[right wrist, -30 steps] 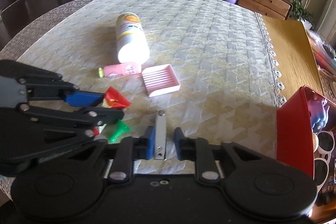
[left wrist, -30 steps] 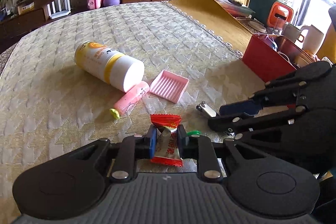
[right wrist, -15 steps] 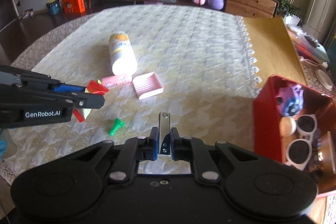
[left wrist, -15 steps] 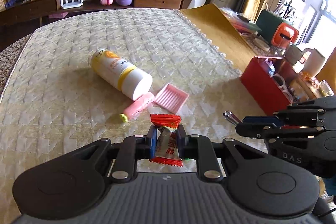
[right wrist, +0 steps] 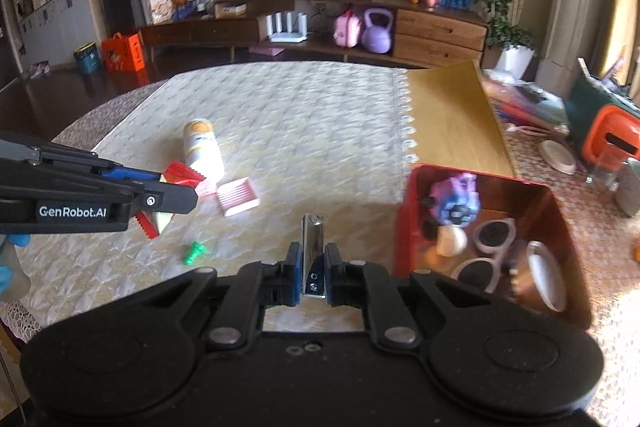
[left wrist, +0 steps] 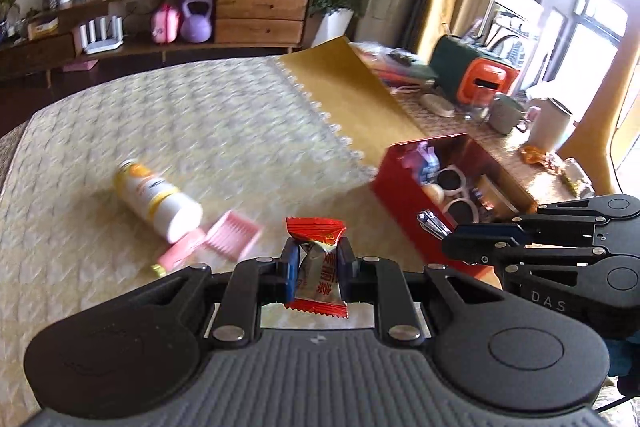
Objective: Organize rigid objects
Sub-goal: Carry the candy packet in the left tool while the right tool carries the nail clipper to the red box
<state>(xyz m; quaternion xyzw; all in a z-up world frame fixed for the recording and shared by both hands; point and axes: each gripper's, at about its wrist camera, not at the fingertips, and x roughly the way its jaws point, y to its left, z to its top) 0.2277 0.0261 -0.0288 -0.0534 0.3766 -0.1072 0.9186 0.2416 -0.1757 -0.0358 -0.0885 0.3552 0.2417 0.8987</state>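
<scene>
The left gripper clamps a candy at lower centre; the right gripper grips a nail clipper left of the red box.

The candy is showing a red-and-silver wrapper, the bin glowing red, the soap dish sitting pink — the tablecloth spreading cream, houndstooth-woven.

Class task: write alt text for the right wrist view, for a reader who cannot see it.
The right gripper is shut on a metal nail clipper, held above a cream tablecloth, with an open red box of small items to the right. At left, the left gripper holds a red-wrapped candy; a green pushpin, pink tray and toppled bottle lie on the cloth.
</scene>
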